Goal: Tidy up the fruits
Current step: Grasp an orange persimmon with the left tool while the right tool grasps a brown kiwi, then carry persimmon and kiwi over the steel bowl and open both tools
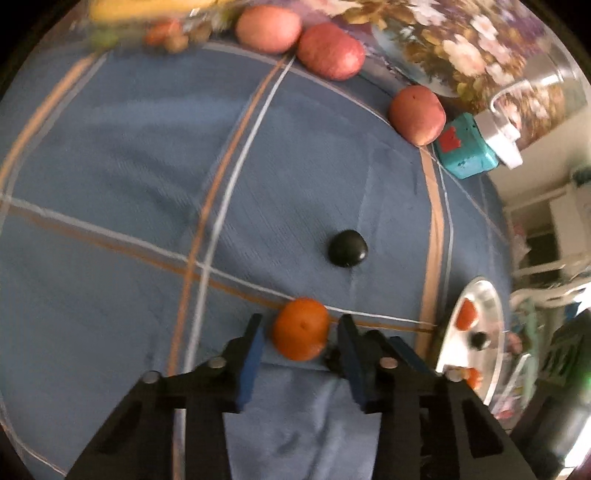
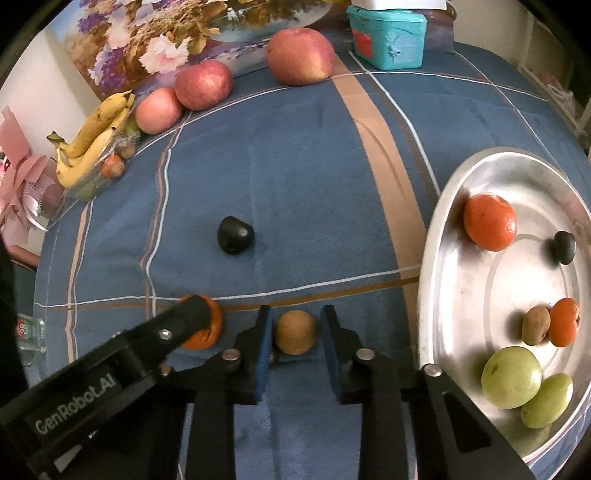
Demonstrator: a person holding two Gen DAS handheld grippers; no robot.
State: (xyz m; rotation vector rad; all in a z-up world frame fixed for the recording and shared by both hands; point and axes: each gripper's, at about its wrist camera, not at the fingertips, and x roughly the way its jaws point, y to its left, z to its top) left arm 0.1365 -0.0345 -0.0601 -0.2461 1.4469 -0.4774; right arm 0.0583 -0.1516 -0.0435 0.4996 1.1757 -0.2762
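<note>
My left gripper (image 1: 300,328) is open around an orange tangerine (image 1: 301,329) on the blue checked cloth; small gaps show on both sides. It also shows in the right wrist view (image 2: 205,325), partly behind the left gripper's finger. My right gripper (image 2: 295,328) is open around a small brown fruit (image 2: 295,332) on the cloth, with gaps on both sides. A small black fruit (image 2: 235,235) lies alone mid-cloth, also in the left wrist view (image 1: 348,248). A metal plate (image 2: 436,258) at the right holds two tangerines, a black fruit, a brown fruit and two green fruits.
Three red apples (image 2: 203,85) line the far cloth edge below a flower painting (image 2: 177,33). A banana bunch (image 2: 96,136) lies on a bag of small fruits at far left. A teal plastic box (image 2: 388,37) stands at the far right.
</note>
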